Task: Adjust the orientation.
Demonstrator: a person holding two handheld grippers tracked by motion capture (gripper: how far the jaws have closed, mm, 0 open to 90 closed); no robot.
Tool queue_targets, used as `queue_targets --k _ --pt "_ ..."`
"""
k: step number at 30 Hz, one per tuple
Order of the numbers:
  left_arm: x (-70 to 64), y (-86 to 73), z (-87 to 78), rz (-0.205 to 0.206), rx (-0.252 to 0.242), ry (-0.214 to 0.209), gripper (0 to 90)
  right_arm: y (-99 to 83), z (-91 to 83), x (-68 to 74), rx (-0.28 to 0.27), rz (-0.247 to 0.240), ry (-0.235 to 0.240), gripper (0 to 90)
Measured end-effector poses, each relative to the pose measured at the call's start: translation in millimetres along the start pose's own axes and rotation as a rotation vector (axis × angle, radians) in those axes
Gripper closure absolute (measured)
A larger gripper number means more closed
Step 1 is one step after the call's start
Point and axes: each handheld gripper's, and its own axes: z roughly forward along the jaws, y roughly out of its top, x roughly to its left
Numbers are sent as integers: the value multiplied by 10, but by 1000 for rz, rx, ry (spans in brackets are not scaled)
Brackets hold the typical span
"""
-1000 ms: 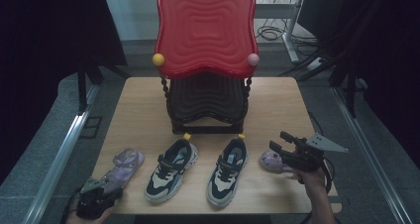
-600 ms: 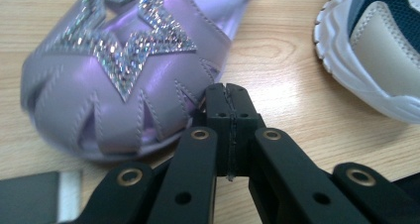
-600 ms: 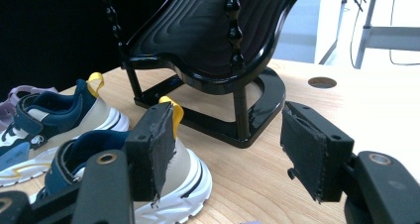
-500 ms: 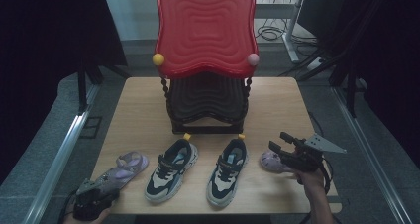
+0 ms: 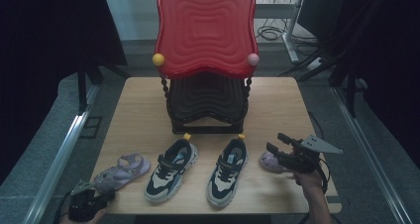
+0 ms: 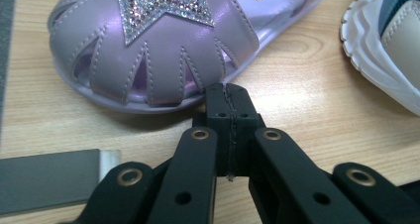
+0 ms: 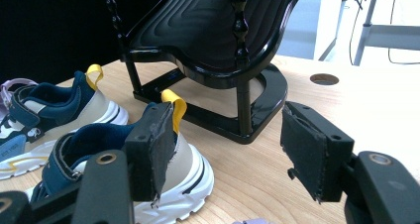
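Observation:
A purple sandal [image 5: 121, 169] with a glittery star [image 6: 148, 55] lies at the table's front left. My left gripper [image 5: 86, 204] sits at the front left corner, just short of the sandal's toe. Its jaws [image 6: 230, 102] are shut with nothing between them, the tips at the toe rim. A second purple sandal [image 5: 270, 160] lies at the front right, partly hidden under my right gripper [image 5: 278, 149]. The right gripper [image 7: 228, 149] hovers open and empty and looks toward the rack. Two navy, white and beige sneakers [image 5: 171, 169] [image 5: 228, 170] stand side by side between the sandals.
A shoe rack with a red top shelf [image 5: 205, 30] and a black lower shelf [image 5: 205, 100] stands at mid-table behind the sneakers. In the right gripper view its black base [image 7: 223, 110] is just past the near sneaker [image 7: 138, 169]. The table's front edge [image 5: 223, 211] is close.
My left gripper has drawn back a little toward the front left corner, off the sandal's toe. The right gripper and the sneakers have stayed put.

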Motion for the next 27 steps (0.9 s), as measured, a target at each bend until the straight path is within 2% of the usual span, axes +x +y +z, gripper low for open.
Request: queue_targets --k 5,9,13,15,20,23,27 --pt "50 -11 -4 -21 5 12 900 3 9 21 4 -7 -2 381" --pt "110 -16 -25 -37 -5 38 900 -6 24 26 14 -8 -13 381" --pt "164 29 -52 -56 -16 33 900 -4 24 36 16 -4 -25 383" --pt "200 58 -56 -52 -12 39 900 -4 23 31 14 0 -33 383" --pt "266 110 -42 -79 -17 49 900 -9 16 7 16 10 -46 384" --pt "329 156 -26 -90 -16 54 900 -9 3 -17 14 27 -80 389" --pt "363 201 -4 -79 -6 66 900 -4 -13 -21 11 30 -88 390"
